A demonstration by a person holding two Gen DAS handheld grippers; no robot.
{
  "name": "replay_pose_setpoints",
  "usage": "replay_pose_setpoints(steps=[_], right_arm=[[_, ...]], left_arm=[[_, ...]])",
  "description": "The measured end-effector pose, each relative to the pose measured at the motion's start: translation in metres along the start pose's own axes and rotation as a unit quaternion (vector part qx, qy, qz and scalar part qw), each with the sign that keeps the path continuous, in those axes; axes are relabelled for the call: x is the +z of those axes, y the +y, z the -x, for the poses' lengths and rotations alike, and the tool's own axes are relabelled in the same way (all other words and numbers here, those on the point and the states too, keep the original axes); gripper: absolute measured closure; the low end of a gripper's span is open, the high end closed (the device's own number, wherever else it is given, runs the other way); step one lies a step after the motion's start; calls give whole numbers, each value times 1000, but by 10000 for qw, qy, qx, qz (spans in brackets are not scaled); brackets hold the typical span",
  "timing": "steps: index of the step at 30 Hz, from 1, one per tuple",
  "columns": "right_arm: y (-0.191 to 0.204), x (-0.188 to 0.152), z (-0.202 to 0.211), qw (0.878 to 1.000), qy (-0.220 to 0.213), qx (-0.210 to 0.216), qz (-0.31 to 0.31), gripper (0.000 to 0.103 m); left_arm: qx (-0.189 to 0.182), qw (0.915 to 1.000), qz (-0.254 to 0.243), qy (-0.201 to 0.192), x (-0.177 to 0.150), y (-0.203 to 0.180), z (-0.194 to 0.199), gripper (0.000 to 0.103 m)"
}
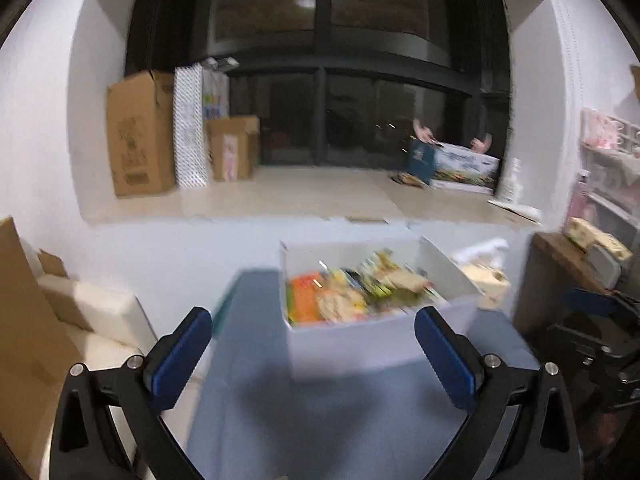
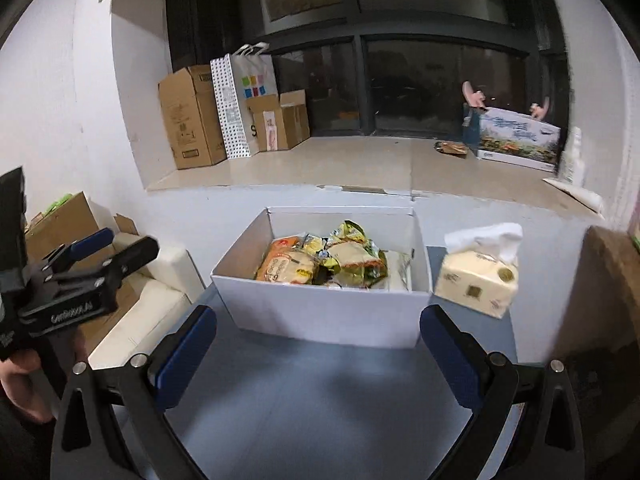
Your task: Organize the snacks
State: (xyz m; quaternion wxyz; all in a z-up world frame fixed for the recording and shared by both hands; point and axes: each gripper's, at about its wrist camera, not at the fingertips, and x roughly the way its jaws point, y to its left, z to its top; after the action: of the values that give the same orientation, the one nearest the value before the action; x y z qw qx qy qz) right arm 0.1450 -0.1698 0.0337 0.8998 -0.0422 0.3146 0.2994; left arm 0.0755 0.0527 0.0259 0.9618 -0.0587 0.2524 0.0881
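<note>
A white open box (image 2: 320,312) stands on the blue-grey table (image 2: 312,400), with several snack packets (image 2: 328,260) piled inside: orange ones at the left, yellow-green ones in the middle. My right gripper (image 2: 318,338) is open just in front of the box's near wall, nothing between its blue pads. In the left wrist view the same box (image 1: 360,344) is blurred and sits ahead and slightly right; my left gripper (image 1: 312,338) is open and empty. That left gripper (image 2: 96,252) also shows at the left edge of the right wrist view, held by a hand (image 2: 24,384).
A tissue pack (image 2: 478,276) sits right of the box. A white cushion and cardboard boxes (image 2: 136,296) lie left of the table. Behind runs a window ledge (image 2: 360,164) with cardboard boxes (image 2: 192,116), a paper bag and a printed carton (image 2: 520,140). Dark furniture (image 2: 608,300) stands at right.
</note>
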Motion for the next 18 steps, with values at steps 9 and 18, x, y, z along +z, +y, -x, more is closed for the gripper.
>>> replay_pose_setpoints(steps=[9,18], right_arm=[[11,-39,59,9993,-256,-266,28,0],[16,-56,76,9993,-264,-256,46,0]], left_arm=[[-523,9981,219,259,-39,-19,57,0],[-640,9959,-57,635,-51,-42,55,0]])
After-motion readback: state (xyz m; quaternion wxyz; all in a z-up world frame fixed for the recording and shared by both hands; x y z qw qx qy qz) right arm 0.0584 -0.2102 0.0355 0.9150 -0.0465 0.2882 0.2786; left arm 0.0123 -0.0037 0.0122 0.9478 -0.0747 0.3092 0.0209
